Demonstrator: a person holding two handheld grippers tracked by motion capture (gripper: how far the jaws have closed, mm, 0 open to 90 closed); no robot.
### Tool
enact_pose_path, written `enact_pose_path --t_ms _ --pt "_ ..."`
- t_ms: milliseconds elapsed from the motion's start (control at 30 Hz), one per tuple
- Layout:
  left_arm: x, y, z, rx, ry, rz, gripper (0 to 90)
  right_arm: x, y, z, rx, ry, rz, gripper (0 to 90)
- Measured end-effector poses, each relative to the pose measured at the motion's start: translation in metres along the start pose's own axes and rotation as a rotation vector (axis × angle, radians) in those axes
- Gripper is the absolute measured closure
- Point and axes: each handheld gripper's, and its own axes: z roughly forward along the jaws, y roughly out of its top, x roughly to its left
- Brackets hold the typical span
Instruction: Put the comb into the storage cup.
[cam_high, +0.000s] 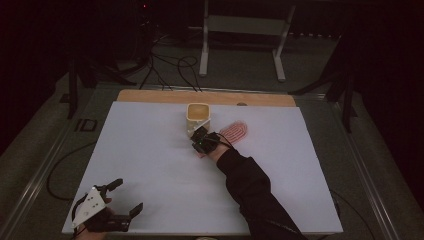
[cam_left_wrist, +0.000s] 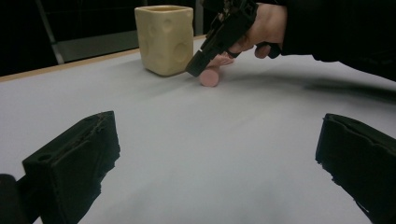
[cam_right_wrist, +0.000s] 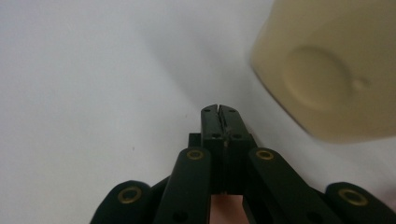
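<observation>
A cream square cup (cam_high: 198, 117) with round dimples stands at the back middle of the white table (cam_high: 150, 165). Just to its right lies a pink ribbed paddle (cam_high: 235, 131), its handle running toward me. My right gripper (cam_high: 196, 136) is shut, tips low beside the cup's near corner, above the handle's round end (cam_left_wrist: 209, 77). In the right gripper view the jaws (cam_right_wrist: 219, 111) meet with nothing between the tips, the cup (cam_right_wrist: 327, 79) is close at the right, and a strip of pink shows beneath the linkage. My left gripper (cam_high: 126, 196) rests open at the front left; its jaws (cam_left_wrist: 215, 163) stand wide over bare table.
A wooden strip (cam_high: 205, 97) edges the table's far side. Beyond it, cables (cam_high: 170, 65) and a white stand's legs (cam_high: 240, 45) sit on the dark floor. A cable (cam_high: 60, 170) trails off the table's left side.
</observation>
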Motion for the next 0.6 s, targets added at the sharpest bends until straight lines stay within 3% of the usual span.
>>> enact_pose_path --t_ms 600 --pt "0.000 0.000 0.001 0.007 0.003 0.003 0.4 0.011 -0.025 -0.019 0.041 -0.003 -0.032 90.0"
